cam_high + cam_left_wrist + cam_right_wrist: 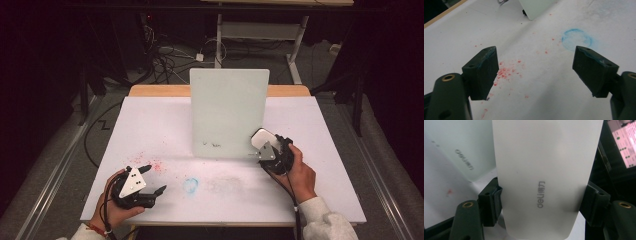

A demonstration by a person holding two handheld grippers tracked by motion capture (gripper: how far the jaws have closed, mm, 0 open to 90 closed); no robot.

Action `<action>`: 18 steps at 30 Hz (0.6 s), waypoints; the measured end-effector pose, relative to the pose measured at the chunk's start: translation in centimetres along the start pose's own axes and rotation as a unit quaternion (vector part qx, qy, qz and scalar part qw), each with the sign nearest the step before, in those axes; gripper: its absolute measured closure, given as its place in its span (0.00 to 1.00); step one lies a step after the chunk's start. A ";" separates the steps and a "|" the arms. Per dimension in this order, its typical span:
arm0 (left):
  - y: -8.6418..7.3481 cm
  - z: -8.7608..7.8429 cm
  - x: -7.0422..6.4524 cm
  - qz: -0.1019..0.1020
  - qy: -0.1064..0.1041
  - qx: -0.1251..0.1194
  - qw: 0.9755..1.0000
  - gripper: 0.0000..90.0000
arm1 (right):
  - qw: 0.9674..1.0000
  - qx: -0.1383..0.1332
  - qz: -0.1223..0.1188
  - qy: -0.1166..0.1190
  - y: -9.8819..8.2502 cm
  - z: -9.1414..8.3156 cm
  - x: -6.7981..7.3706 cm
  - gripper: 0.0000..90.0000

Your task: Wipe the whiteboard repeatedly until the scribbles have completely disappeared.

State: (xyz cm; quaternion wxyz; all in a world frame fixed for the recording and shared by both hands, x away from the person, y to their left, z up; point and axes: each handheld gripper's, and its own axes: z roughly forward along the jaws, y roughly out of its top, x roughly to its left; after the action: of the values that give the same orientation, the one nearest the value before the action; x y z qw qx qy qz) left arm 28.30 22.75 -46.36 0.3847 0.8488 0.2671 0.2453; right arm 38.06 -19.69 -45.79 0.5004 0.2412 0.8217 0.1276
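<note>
My right tool [263, 145] is clamped on a white, frosted plastic eraser block [544, 177], its two black jaws pressing on the block's long sides so that it stands up between them and reaches past them, with the grey "deli" print running along its face in the right gripper view. In the high view I see the block [262, 138] as a small white rounded shape at the front of that tool, right at the lower right corner of the upright whiteboard [227, 112], touching it or just beside it; I cannot tell which. The whiteboard stands near the middle of the surface [150, 125], tilted back a little, with a few small dark marks near its bottom edge, and in the right gripper view its pale face [456, 150] lies just behind and to the left of the block, bearing the same printed logo. My left tool [148, 180] sits low at the near left corner of the surface, well apart from the block and the board, its jaws spread wide with nothing between them. Between those open jaws I look onto a scatter of red specks [505, 71] on the white surface, and farther off to the right a smudged blue ring [576, 40], which lies between my two hands in the high view [190, 185].
</note>
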 end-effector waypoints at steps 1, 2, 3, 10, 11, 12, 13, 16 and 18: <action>0.0 0.0 0.0 0.000 0.000 0.000 1.000 0.22 | 1.000 0.000 0.005 -0.001 0.0 0.0 -0.1 0.35; 0.0 0.0 0.0 0.000 0.000 0.001 1.000 0.22 | 1.000 0.000 0.007 -0.002 0.0 0.0 -0.1 0.35; 0.0 0.0 0.0 0.001 0.000 0.000 1.000 0.22 | 1.000 0.001 0.008 -0.004 0.1 0.0 0.0 0.35; 0.1 0.2 -0.1 0.001 -0.002 0.002 1.000 0.22 | 1.000 -0.006 -0.013 -0.004 1.2 -0.1 1.2 0.35; 0.1 0.2 -0.1 0.001 -0.002 0.003 1.000 0.22 | 1.000 -0.007 -0.014 -0.003 1.3 -0.1 1.1 0.35; 0.1 0.2 -0.1 0.002 -0.002 0.003 1.000 0.22 | 1.000 -0.010 -0.007 0.002 1.3 -0.1 1.1 0.35; 0.1 0.2 -0.1 0.002 -0.002 0.003 1.000 0.22 | 1.000 -0.011 -0.003 0.006 1.4 -0.1 1.0 0.35; 0.1 0.3 -0.1 0.002 -0.002 0.003 1.000 0.22 | 1.000 -0.016 -0.013 -0.001 1.7 -0.3 0.9 0.35; 0.1 0.2 -0.1 0.004 -0.004 0.002 1.000 0.22 | 1.000 -0.021 -0.003 -0.002 2.1 -0.4 0.8 0.35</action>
State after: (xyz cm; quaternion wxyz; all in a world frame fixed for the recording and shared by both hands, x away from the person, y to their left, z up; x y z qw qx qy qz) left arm 28.41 22.53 -46.44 0.3828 0.8516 0.2632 0.2431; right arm 38.00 -17.49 -45.26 0.5071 0.2280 0.8188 0.1431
